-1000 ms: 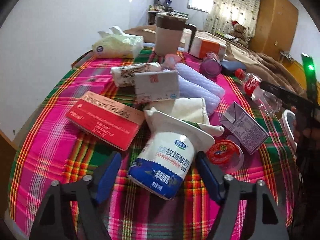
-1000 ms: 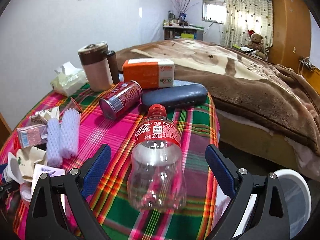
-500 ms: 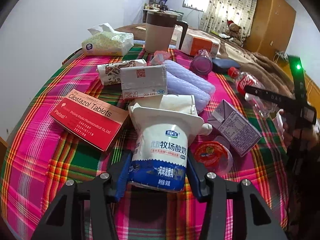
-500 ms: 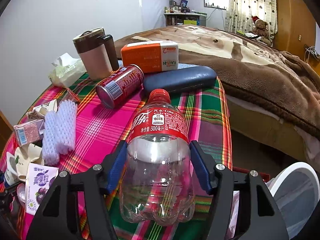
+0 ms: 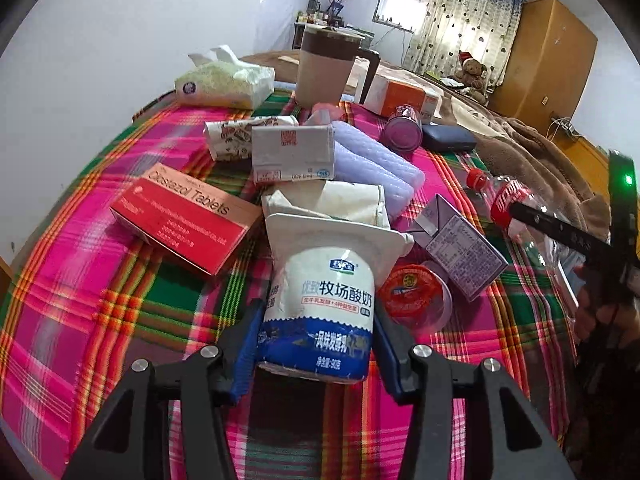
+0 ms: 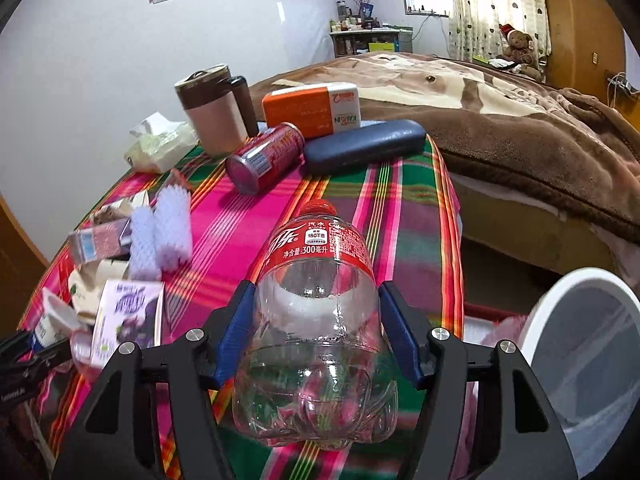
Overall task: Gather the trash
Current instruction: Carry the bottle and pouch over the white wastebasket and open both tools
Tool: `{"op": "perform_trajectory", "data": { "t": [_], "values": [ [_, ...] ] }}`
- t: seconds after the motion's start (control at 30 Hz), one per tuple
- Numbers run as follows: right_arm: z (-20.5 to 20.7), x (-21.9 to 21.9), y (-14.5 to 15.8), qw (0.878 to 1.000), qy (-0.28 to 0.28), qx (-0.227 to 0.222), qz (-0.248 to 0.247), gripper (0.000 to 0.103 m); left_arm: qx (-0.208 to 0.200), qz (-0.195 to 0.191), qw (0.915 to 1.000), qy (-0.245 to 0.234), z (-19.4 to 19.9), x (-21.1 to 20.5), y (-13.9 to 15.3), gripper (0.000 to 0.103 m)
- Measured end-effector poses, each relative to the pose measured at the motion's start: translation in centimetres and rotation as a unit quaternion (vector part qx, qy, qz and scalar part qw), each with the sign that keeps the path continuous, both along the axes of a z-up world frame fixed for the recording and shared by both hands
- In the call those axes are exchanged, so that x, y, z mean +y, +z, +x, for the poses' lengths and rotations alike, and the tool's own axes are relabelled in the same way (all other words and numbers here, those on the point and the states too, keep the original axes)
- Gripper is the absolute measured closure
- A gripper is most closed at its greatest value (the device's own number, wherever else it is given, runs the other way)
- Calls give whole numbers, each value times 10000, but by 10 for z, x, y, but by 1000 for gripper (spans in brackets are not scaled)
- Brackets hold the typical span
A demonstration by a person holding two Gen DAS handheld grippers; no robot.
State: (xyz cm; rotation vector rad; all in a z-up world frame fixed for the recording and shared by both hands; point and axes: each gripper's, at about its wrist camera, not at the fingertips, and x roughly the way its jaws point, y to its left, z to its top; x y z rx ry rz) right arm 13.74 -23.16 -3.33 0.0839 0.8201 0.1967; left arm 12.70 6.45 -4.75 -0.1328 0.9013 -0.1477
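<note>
My left gripper point(image 5: 316, 334) is shut on a white and blue yogurt cup point(image 5: 318, 304), its blue pads pressing both sides. The cup stands among trash on the plaid tablecloth point(image 5: 120, 300). My right gripper point(image 6: 318, 330) is shut on an empty clear cola bottle point(image 6: 316, 312) with a red label and cap, tilted away from me. The same bottle point(image 5: 516, 204) shows at the right of the left wrist view, with the right gripper's black frame across it. A white bin point(image 6: 588, 364) with a clear liner stands low at the right, beside the table.
On the cloth lie a red tablet box point(image 5: 184, 220), a purple juice carton point(image 5: 460, 248), a red-lidded cup point(image 5: 416, 296), foam sleeves point(image 5: 372, 164), a red can point(image 6: 266, 158), a dark case point(image 6: 364, 146), a mug point(image 6: 216, 118) and tissue packs. A bed point(image 6: 500, 112) lies behind.
Both grippers closed: the left onto the yogurt cup, the right onto the cola bottle. The right gripper then moved with the bottle toward the table's edge, and the bin looms larger.
</note>
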Motion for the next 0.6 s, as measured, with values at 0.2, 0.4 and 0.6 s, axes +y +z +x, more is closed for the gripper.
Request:
{"op": "perform_trajectory", "data": {
  "t": [0.2, 0.4, 0.6],
  "values": [
    [-8, 1, -5, 9997, 29, 221, 31, 38, 123, -146, 9998, 31, 6, 5, -4, 52],
    [6, 4, -6, 9987, 128, 473, 161, 38, 96, -73, 9999, -12, 10, 4, -1, 51],
    [14, 9, -13, 9976, 122, 675, 118, 38, 101, -188, 9997, -106, 11, 0, -2, 55]
  ]
}}
